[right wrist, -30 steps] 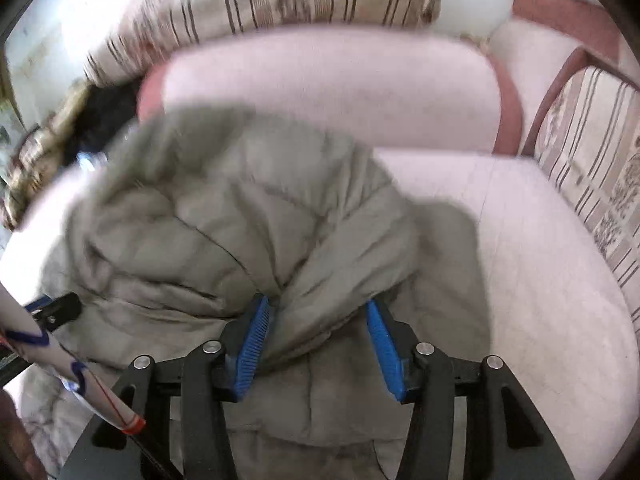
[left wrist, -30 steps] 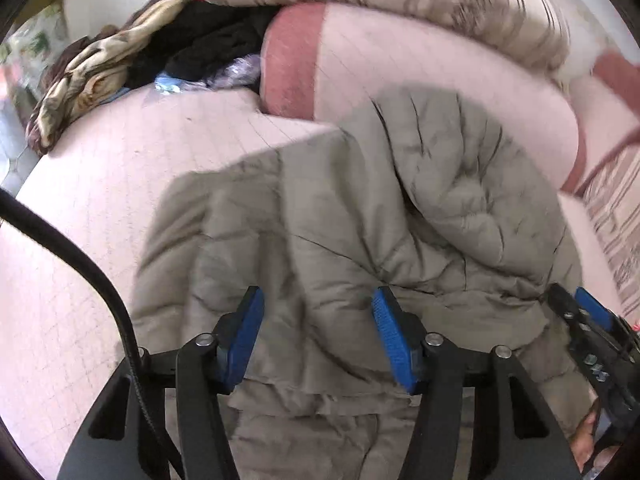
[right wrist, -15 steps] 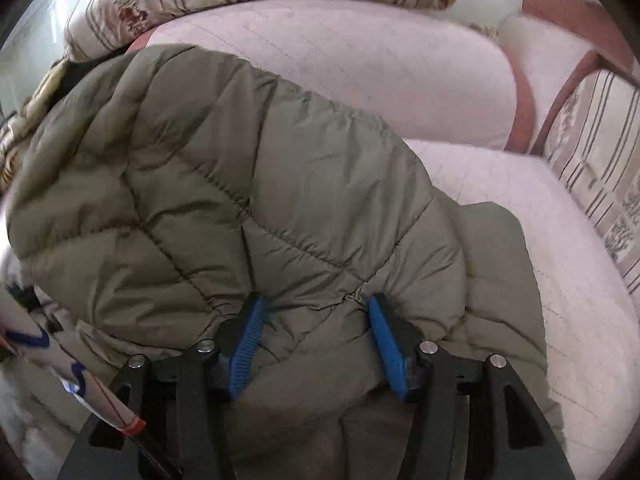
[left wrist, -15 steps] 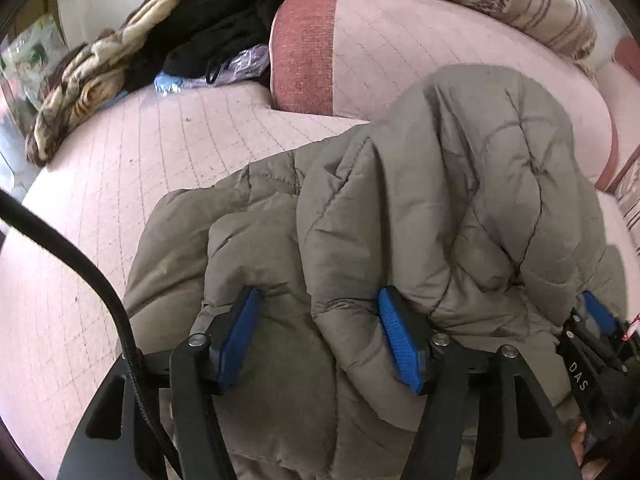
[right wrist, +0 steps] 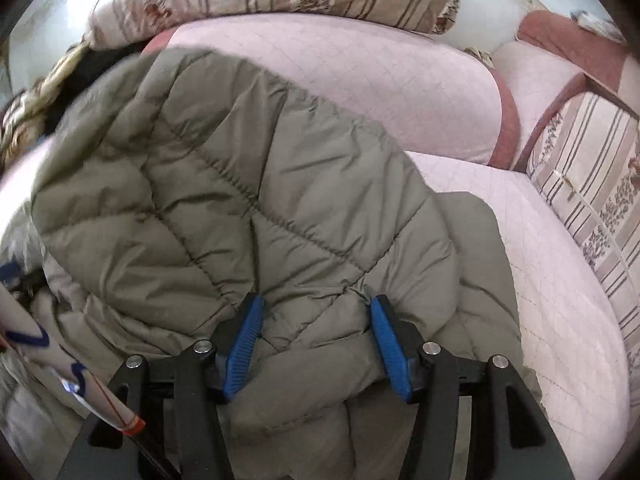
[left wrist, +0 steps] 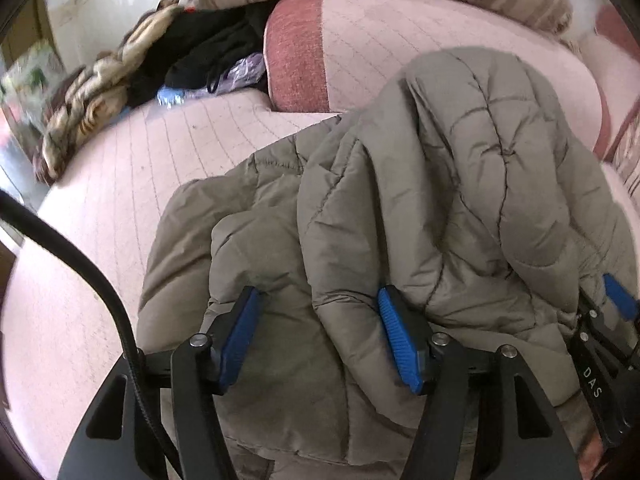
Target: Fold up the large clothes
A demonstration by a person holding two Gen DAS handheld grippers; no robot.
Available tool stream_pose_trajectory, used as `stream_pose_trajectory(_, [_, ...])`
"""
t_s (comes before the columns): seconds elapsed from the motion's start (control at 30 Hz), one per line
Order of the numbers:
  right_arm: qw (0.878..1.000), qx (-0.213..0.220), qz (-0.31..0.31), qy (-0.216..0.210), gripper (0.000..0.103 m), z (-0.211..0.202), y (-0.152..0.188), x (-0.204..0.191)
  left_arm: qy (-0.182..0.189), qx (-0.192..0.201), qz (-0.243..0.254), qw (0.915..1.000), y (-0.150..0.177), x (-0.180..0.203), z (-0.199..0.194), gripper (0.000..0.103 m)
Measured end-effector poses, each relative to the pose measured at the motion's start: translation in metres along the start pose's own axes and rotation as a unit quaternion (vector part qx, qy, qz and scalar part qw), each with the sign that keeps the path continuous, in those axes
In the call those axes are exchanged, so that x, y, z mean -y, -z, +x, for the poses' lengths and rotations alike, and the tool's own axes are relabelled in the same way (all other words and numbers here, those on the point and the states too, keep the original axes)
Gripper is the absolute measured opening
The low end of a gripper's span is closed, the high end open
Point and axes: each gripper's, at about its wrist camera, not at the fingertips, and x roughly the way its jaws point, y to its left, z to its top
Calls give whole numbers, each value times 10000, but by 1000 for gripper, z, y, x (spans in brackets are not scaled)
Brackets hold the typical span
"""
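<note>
Item: quilted grey-green jacket [left wrist: 460,184], lying on the pink sofa seat [left wrist: 132,184], towards the seat's right half and close to the front edge, its far end rising against the back cushion [left wrist: 400,40].

Left side: a heap of clothes [left wrist: 192,60] and a patterned blanket [left wrist: 84,108] sit at the far left corner of the seat, well apart from the jacket.

Left gripper [left wrist: 320,336]: fingers spread, padding bulging between them. The blue pads touch fabric, but the pictures do not show a firm pinch; whether it holds cannot be told.

Right gripper [right wrist: 316,344]: fingers likewise spread, a thick roll of the jacket [right wrist: 248,192] filling the gap. Whether it clamps cannot be told. A striped cushion [right wrist: 592,200] stands at the seat's right edge.

Step in hand, as judged: one layer of the jacket is raised and doubled over the layer flat on the seat, a lengthwise fold partly made.

Next move calls for: carrying the raised layer across and laying it down with edges matched, then pressing out the trapped air, since the padding springs back.

Orientation: long axis appears to run from the front edge to the back cushion. Which end is the collar cannot be told.
</note>
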Motion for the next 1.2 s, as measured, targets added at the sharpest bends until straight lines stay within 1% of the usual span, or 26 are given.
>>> stream_pose_trajectory(0.03, [10000,-72,22,-15,62,0,-4,3,-99,-12,44,9999,-1,3,-2,62])
stream_pose_trajectory(0.1, [9996,-144,189,-121,62,-10,-12,10,-85,-76,-17,9999,-4,3,-9,61])
stream_pose_trajectory(0.2, [9989,-7,400,-249,63,-28,-16,26,138,-77,-138,9998,-4,-6,-25,61])
stream_pose_trajectory(0.3, [9975,128,619,-307,63,-41,-17,34,146,75,-176,9997,-3,-13,-36,61])
stream_pose_trajectory(0.37, [9972,222,649,-285,63,-47,-21,31,191,111,-292,9993,-5,-17,-36,61])
stream_pose_trajectory(0.43, [9981,168,526,-267,63,-39,-22,23,234,1,-402,9989,-6,-18,-29,61])
stream_pose_trajectory(0.47, [9984,94,475,-282,63,-33,-21,19,274,-152,-414,9986,-5,-16,-21,61])
stream_pose_trajectory(0.53, [9982,-298,354,-372,64,-11,-11,6,189,-274,-282,9990,-1,-12,-10,61])
stream_pose_trajectory(0.57, [9983,-369,303,-334,64,-2,-7,2,141,-253,-233,9993,3,-9,-6,61])
stream_pose_trajectory(0.6, [9987,-335,266,-287,64,2,-5,0,102,-232,-192,9995,5,-6,-5,62])
stream_pose_trajectory(0.63, [9989,-293,260,-251,65,5,-3,-2,55,-198,-150,9997,7,-4,-4,62])
stream_pose_trajectory(0.7, [9988,-352,259,-241,65,7,-5,-2,-59,-130,-47,9999,9,1,-4,62])
stream_pose_trajectory(0.77, [9987,-416,159,-252,65,4,-8,-2,-14,-117,-60,9999,7,0,-8,60])
stream_pose_trajectory(0.83, [9986,-343,175,-353,65,-11,-10,4,183,-93,-201,9996,6,-8,-19,58])
stream_pose_trajectory(0.87, [9982,-379,176,-435,65,-15,-7,5,315,-59,-320,9990,8,-15,-25,58])
stream_pose_trajectory(0.93, [9979,-455,55,-462,64,-16,4,3,414,-137,-403,9982,14,-23,-26,58])
stream_pose_trajectory(0.97, [9982,-454,-40,-385,64,-15,8,-1,425,-232,-356,9982,18,-21,-22,58])
stream_pose_trajectory(1.0, [9986,-438,-159,-239,64,-12,11,-6,355,-241,-269,9987,20,-18,-20,58])
stream_pose_trajectory(1.07, [9984,-459,-320,1,64,-12,9,-15,51,-134,-43,9999,22,-6,-23,58])
stream_pose_trajectory(1.1, [9981,-456,-400,79,64,-15,6,-18,-9,-125,-21,9999,22,-4,-25,58])
stream_pose_trajectory(1.17, [9990,-258,-373,54,64,-31,3,-14,44,-126,-67,9999,23,-4,-35,57])
stream_pose_trajectory(1.2, [9995,-60,-290,-53,65,-44,5,-8,136,-98,-123,9998,24,-7,-43,57])
